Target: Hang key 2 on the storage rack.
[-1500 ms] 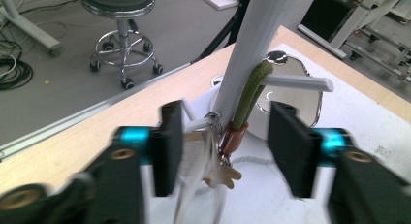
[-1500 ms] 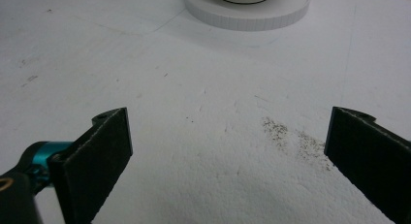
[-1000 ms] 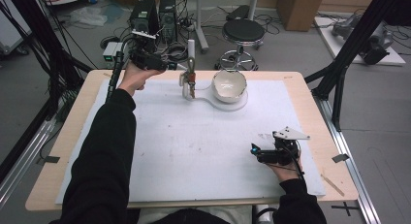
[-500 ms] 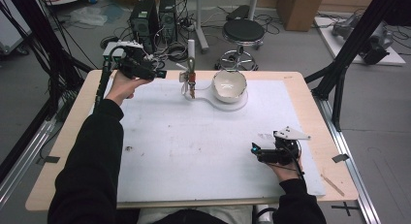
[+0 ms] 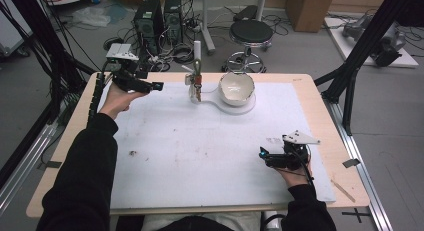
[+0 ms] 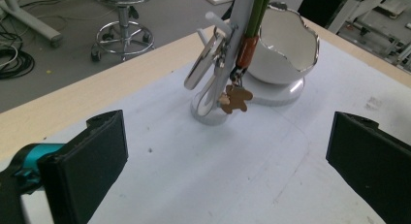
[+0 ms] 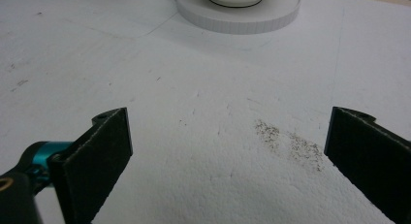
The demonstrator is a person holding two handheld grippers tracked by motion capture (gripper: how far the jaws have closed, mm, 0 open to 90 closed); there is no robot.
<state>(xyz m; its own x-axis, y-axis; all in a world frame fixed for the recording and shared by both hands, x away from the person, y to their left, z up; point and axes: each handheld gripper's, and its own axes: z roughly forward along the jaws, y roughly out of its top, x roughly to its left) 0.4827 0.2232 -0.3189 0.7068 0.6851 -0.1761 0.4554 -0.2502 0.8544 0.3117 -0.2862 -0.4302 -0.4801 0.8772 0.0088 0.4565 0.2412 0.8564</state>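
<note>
Right tongs (image 5: pixel 262 154) low at near right of table (image 5: pixel 310 93), jaws wide apart, nothing between. Left tongs (image 5: pixel 156 86) raised at far left, jaws spread, empty. Beyond: white stand (image 6: pixel 242 20) with hanging keys (image 6: pixel 235 99), white bowl (image 5: pixel 236 87) just beside on round base.

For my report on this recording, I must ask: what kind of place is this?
Probably a lab or workshop: desktop computers with loose cables on the floor, a black camera frame around the table, and a work stool.

Bright, even light; soft shadows, slight blur
</note>
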